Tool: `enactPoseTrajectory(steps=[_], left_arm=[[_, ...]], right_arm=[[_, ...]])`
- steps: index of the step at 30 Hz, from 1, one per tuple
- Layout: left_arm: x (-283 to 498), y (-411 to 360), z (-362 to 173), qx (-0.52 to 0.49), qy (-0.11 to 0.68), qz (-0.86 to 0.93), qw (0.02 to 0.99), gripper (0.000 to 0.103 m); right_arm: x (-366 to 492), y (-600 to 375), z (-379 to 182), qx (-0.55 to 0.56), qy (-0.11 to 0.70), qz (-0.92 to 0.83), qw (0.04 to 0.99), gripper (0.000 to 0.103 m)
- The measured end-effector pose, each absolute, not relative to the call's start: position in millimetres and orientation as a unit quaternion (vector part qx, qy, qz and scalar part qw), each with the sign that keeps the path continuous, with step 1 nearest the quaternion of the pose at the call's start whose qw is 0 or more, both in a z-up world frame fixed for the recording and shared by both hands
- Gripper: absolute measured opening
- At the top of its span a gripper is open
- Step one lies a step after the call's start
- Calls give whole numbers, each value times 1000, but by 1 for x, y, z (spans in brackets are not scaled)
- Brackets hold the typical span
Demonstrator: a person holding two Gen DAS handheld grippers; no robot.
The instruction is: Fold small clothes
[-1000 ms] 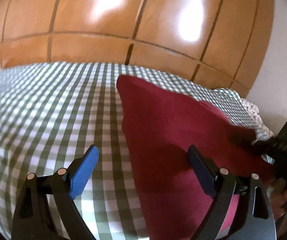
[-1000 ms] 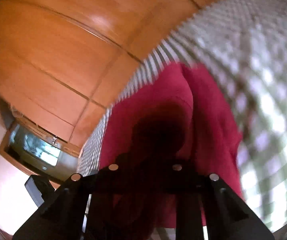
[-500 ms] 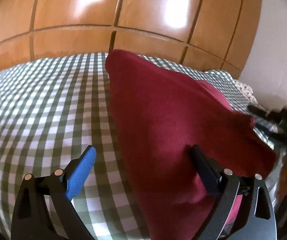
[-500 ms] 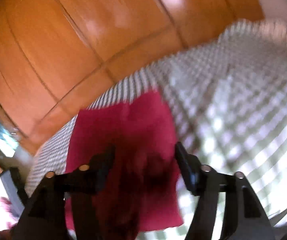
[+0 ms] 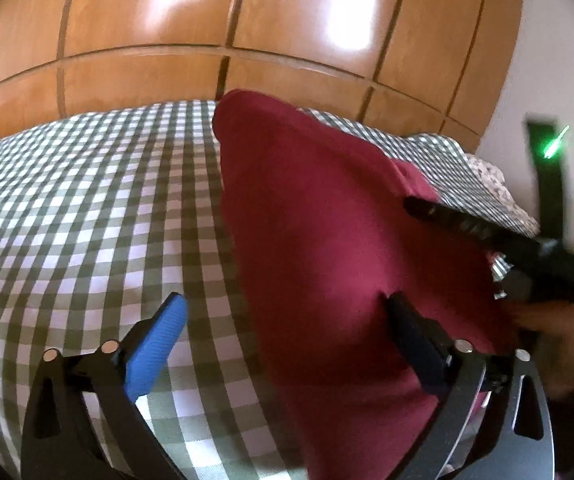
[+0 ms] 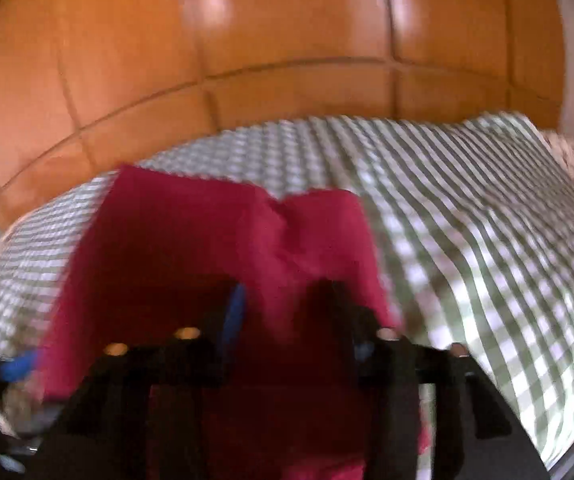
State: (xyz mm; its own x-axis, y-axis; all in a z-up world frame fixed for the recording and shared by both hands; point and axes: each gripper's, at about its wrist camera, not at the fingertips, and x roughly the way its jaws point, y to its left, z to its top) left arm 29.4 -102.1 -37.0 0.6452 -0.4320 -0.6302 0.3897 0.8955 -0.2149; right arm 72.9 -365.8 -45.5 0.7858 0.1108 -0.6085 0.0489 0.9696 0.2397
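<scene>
A dark red garment (image 5: 327,248) lies on the green-and-white checked bed cover (image 5: 87,208). My left gripper (image 5: 287,340) is open over the garment's left edge, its blue finger above the cover and its dark finger above the cloth. My right gripper (image 6: 283,312) is open low over the same red garment (image 6: 191,240), with cloth between and under its fingers. The right gripper also shows in the left wrist view (image 5: 487,236), reaching in over the garment's right side. The right wrist view is blurred.
Glossy wooden wardrobe panels (image 5: 247,32) stand right behind the bed. A floral fabric (image 5: 499,188) lies at the bed's far right edge, by a white wall (image 5: 559,60). The checked cover stretches wide to the right in the right wrist view (image 6: 487,240).
My right gripper has opened and let go of the red cloth, then swung round to face the wardrobe. The garment has come down folded on the bed. My left gripper stays open.
</scene>
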Motion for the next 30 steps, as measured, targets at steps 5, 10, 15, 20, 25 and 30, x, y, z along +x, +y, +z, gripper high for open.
enactPoseTrajectory(steps=[5,10,15,20,25,30], left_arm=[[14,-103,-24,-24,326,-228,917,99],[30,-133,18,36,282,-208,936,99],[89,-171,26,92,318,-155,931,97],[150,-181,-15,145,382,-72,910,97],[185,-153,-57,99,431,-94,892,98],[182,-150,-60,97,419,-101,897,99]], right_arm=[[61,-382,-56,163,313,27,935,75],[60,-376,-54,150,309,18,939,76],[64,-376,-52,148,316,12,937,80],[68,-375,-54,152,325,15,933,81],[72,-370,-55,143,333,16,932,83],[74,-372,-57,147,333,17,931,84]])
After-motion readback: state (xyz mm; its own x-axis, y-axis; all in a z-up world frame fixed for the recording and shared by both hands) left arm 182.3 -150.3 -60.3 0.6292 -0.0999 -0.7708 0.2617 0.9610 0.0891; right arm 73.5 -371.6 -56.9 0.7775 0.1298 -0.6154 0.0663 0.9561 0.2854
